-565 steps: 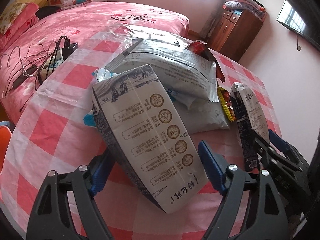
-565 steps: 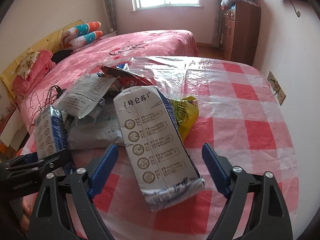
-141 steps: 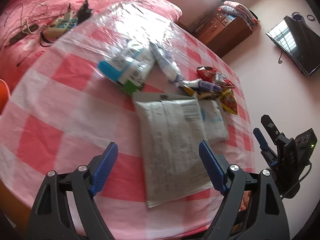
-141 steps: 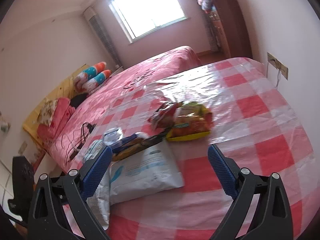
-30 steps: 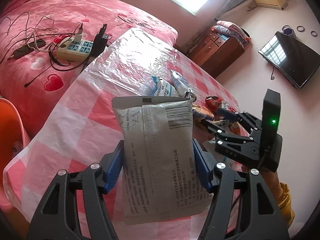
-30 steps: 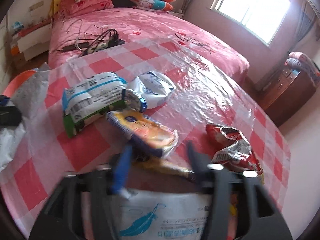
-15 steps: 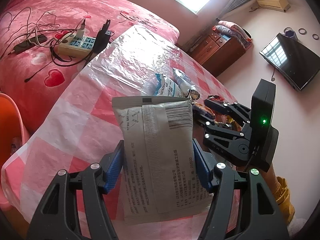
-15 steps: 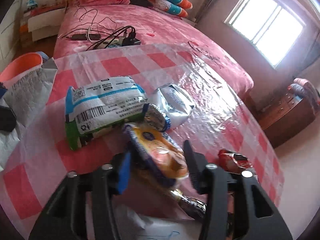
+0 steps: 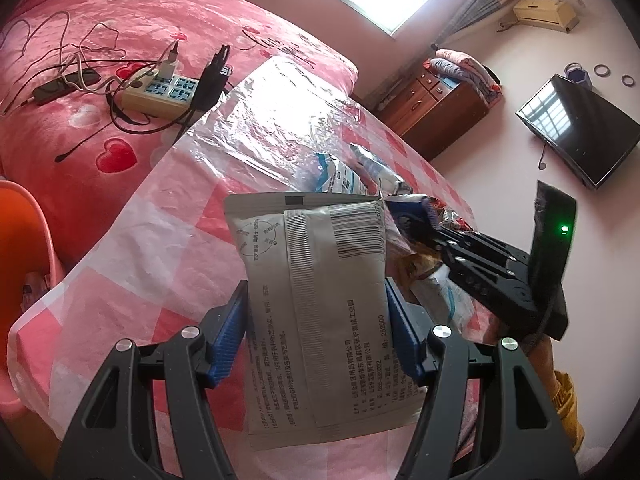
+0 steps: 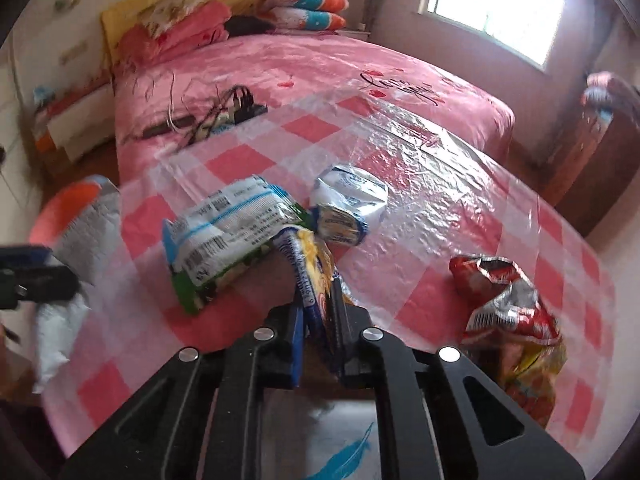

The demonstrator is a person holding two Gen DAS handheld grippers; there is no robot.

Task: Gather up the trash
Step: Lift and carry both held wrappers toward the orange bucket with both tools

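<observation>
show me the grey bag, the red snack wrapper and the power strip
grey bag (image 9: 320, 300), left wrist view, middle of its printed back panel
red snack wrapper (image 10: 504, 296), right wrist view, crumpled upper half
power strip (image 9: 160, 94), left wrist view, top face with the blue sockets

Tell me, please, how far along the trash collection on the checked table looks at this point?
Midway, it seems. In hand: the left gripper holds a grey pouch, and the right gripper is shut on a yellow-and-blue snack wrapper. Left on the tablecloth: a blue-and-white packet, a crumpled silver bag, a red wrapper and a white feather-print bag. Nothing visibly binned; an orange tub stands beside the table.
</observation>
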